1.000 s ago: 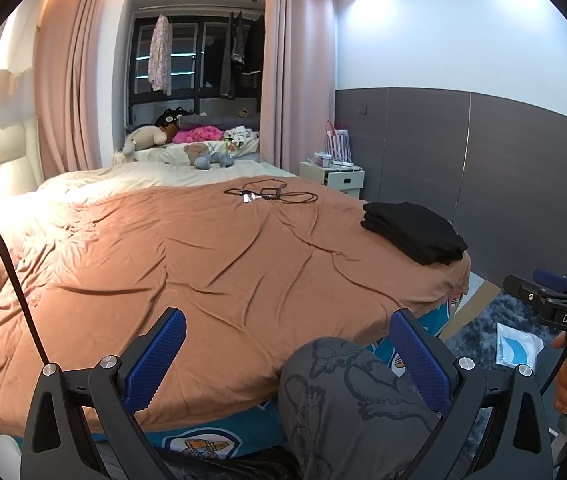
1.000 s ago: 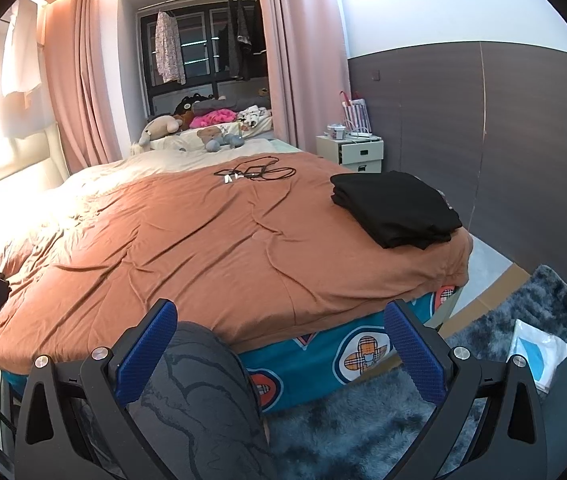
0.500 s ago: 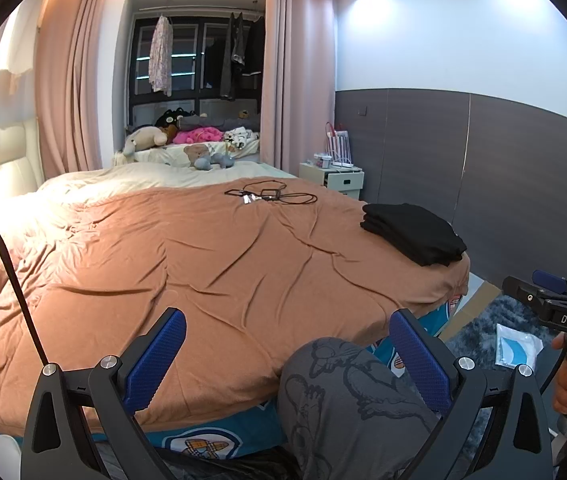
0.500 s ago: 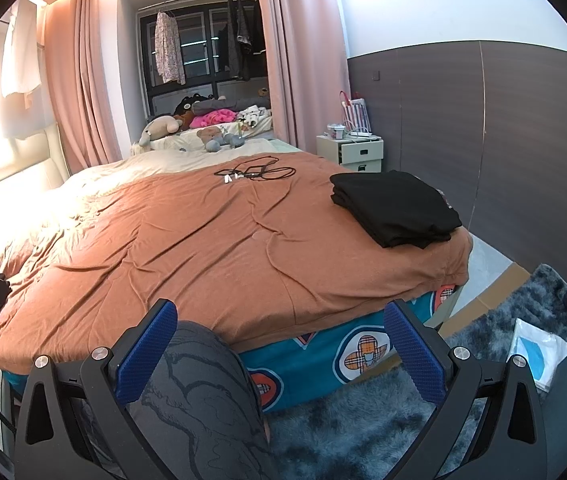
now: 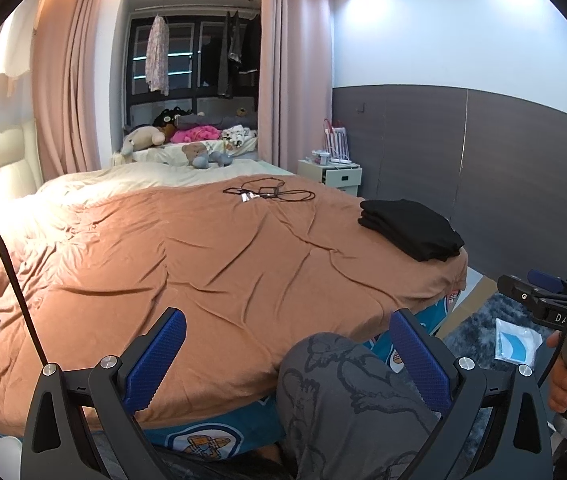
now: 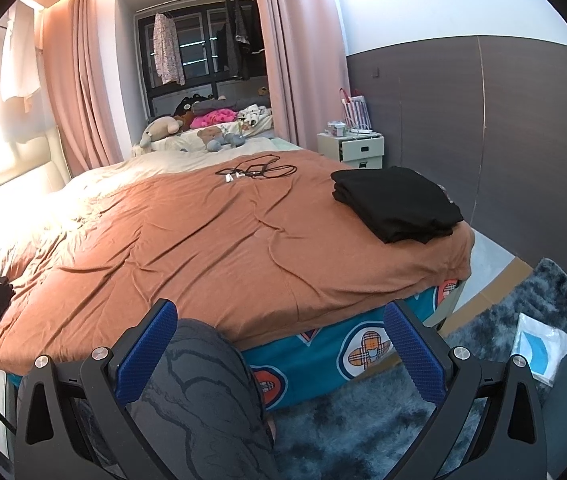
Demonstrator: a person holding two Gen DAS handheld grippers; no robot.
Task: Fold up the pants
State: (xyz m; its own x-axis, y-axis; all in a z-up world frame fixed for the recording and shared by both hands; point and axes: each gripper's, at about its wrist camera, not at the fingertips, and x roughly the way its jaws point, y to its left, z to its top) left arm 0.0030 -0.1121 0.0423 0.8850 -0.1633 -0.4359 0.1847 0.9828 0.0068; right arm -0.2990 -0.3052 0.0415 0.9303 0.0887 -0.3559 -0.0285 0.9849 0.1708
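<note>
While both tools hover low at the foot of the bed (image 5: 211, 264), the left hand-held gripper (image 5: 287, 360) and right hand-held gripper (image 6: 279, 352) stand spread wide, grasping nothing. The folded black pants (image 6: 397, 204) lie at the right of the frame on the brown cover near the bed's corner, their long axis running from upper left to lower right.

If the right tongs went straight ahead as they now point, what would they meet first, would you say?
Probably the orange-brown bedspread at the bed's near edge; the right tongs are open and empty, and depth is hard to judge.
</note>
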